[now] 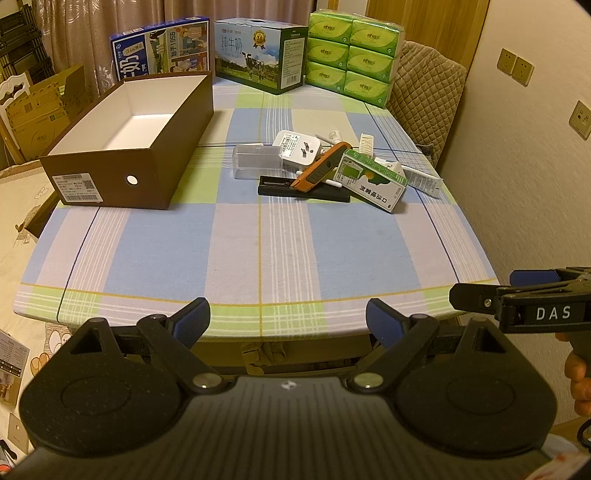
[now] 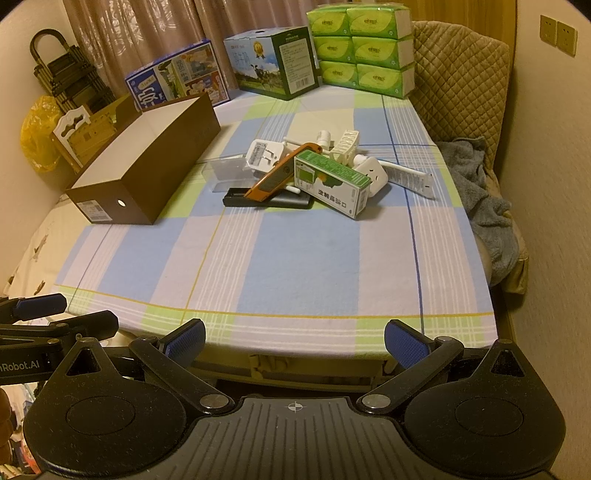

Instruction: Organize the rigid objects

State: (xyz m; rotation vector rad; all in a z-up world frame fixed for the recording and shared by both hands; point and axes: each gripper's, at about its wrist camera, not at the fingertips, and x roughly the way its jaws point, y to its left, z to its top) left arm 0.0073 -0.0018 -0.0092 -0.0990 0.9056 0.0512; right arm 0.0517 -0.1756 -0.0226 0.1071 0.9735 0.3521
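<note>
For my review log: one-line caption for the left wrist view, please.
Open left gripper at table edge, facing empty brown box and pile of small items on checked cloth.

A lived-in room of a home. A worktop (image 1: 258, 251) wears a blue, green and white checked cloth. Patterned curtains (image 2: 147, 33) hang behind it. Two milk cartons (image 1: 258, 55) and a stack of green tissue packs (image 1: 351, 55) sit at its far edge. A quilted chair cover (image 2: 458, 74) stands beside it, and wall sockets (image 1: 515, 66) dot the textured wall.
</note>
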